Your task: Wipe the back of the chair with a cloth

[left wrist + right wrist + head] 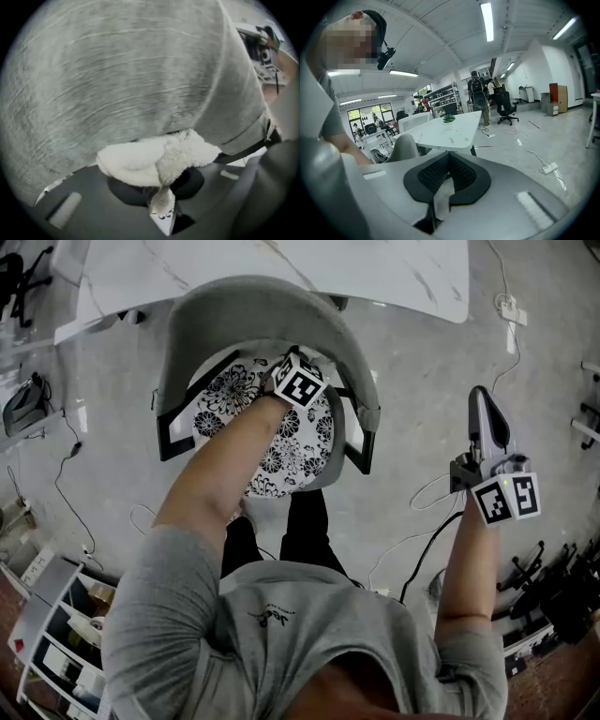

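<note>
The chair has a curved grey fabric back (262,296) and a black-and-white flowered seat (281,446). My left gripper (298,381) reaches over the seat to the inner face of the back. In the left gripper view the chair back (117,70) fills the frame, and a fluffy white cloth (154,157) lies pressed against it. The left gripper (161,190) is shut on a fold of that cloth. My right gripper (483,409) hangs off to the chair's right, over the floor. In its own view the right gripper (449,161) is shut with nothing in it.
A white marble table (281,268) stands just behind the chair. Cables (422,493) and a power strip (511,307) lie on the floor at the right. Shelves (56,634) sit at lower left. People (480,98) and an office chair (506,105) are far off.
</note>
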`<state>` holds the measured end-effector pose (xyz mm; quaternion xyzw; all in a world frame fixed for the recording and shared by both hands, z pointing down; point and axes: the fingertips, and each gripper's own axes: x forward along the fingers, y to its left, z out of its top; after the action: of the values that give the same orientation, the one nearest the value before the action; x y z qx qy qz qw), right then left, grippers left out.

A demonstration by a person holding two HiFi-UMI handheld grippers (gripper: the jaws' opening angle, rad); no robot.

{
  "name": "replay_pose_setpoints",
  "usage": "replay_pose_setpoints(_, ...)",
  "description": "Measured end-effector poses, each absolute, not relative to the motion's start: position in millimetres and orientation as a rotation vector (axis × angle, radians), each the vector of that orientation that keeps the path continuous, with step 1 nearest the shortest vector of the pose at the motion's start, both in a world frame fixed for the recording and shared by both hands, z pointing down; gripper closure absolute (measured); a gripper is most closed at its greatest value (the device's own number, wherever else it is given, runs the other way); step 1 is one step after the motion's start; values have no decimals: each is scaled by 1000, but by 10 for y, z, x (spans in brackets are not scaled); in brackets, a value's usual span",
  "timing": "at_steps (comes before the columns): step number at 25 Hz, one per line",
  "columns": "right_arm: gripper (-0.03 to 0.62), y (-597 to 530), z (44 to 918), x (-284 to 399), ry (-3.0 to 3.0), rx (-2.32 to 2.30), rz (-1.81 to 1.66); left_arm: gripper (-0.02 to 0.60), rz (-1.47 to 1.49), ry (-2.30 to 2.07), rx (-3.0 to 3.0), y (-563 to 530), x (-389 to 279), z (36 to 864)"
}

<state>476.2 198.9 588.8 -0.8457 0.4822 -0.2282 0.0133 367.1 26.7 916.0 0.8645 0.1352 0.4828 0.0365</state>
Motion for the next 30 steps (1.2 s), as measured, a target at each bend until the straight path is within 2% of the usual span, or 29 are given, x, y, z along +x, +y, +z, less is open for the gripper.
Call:
replay_pose_setpoints(9,589,2060,5861,4681,1487,-2647,-694,439,1534,946,2775,1037,3494,8981)
replay_pose_setpoints(13,589,2062,5801,4620,1481,-2659,-691,439,1521,1051,2713,1207,3376,8912)
replay_pose_setpoints(23,591,1904,5512,4314,1490,-2686,-658,439,1271,600,2629,455,3131,8083)
replay_pose_setpoints(30,589,1476,5028,3913,1553,-2695,-624,439,1094,365,2622,-350,2435,7143)
